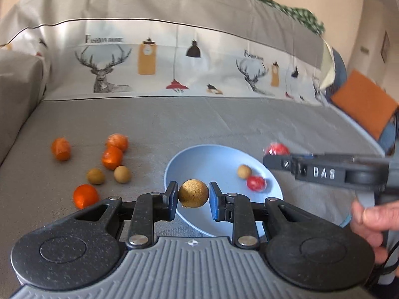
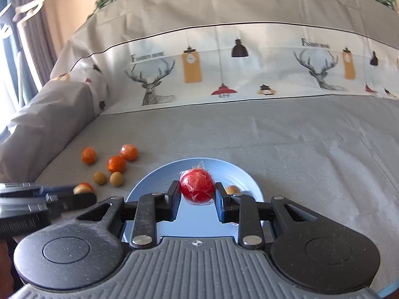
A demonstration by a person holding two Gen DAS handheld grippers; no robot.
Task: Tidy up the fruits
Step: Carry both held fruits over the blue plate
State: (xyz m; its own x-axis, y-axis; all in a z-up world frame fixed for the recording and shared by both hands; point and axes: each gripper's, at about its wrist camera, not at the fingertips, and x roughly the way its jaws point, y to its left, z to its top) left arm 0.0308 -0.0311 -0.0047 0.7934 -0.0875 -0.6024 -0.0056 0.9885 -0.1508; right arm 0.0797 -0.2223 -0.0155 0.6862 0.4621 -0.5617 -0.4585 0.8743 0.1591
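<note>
My left gripper (image 1: 193, 194) is shut on a brown round fruit (image 1: 193, 193), held over the near rim of the blue plate (image 1: 199, 159). The plate holds one small tan fruit (image 1: 244, 171) and one red wrapped fruit (image 1: 256, 183). In the right wrist view my right gripper (image 2: 197, 191) is shut on a red wrapped fruit (image 2: 197, 186) above the blue plate (image 2: 159, 177). The right gripper (image 1: 270, 158) also enters the left wrist view from the right, the left gripper (image 2: 83, 190) the right wrist view from the left. Several orange fruits (image 1: 112, 157) and two brown ones (image 1: 122, 174) lie on the grey cover left of the plate.
The plate and fruits rest on a sofa seat with a grey cover (image 2: 299, 149). A backrest with a deer print (image 1: 104, 74) rises behind, an armrest (image 2: 45, 124) stands at the left. An orange cushion (image 1: 364, 104) lies at the far right. A hand (image 1: 371, 219) holds the right gripper.
</note>
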